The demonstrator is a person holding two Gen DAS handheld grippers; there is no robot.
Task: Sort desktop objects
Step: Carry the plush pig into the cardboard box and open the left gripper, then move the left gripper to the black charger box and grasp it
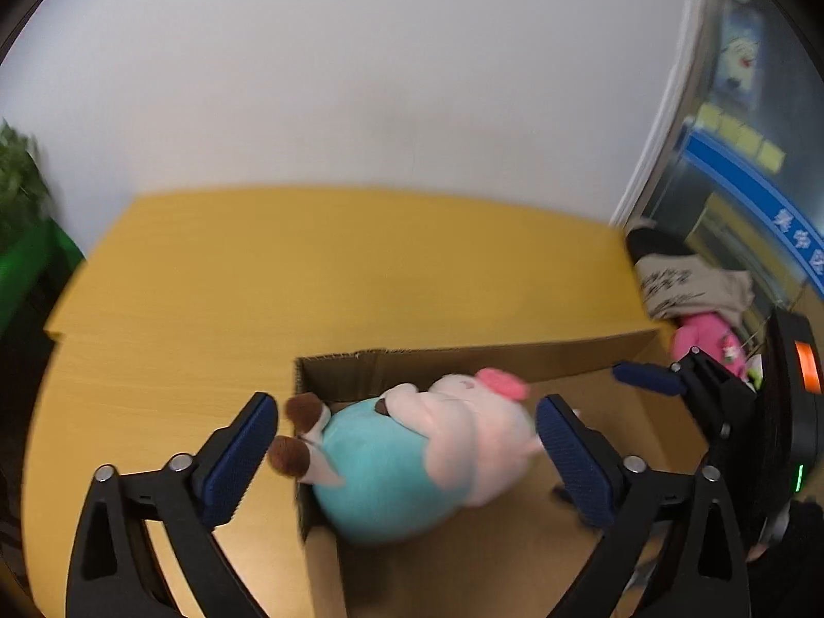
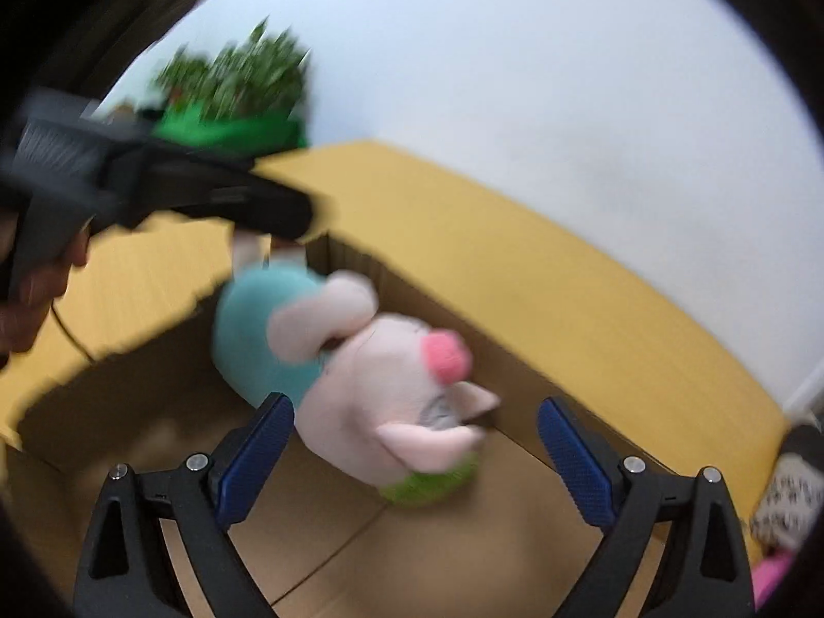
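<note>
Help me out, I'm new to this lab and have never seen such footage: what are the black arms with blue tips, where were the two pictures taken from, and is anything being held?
No robot here: a person holds a hand-operated claw in each hand, each with a fisheye camera looking along its blue-padded fingers. One picture comes from the left claw, the other from the right claw. Both hang over an open cardboard box on a yellow wooden table. In the box lies a plush pig, pink with a teal body. Both claws are wide open and neither presses on it, so nothing is held. At the left view's right edge you see the right claw's blue tips; in the right view the left claw crosses the upper left.
</note>
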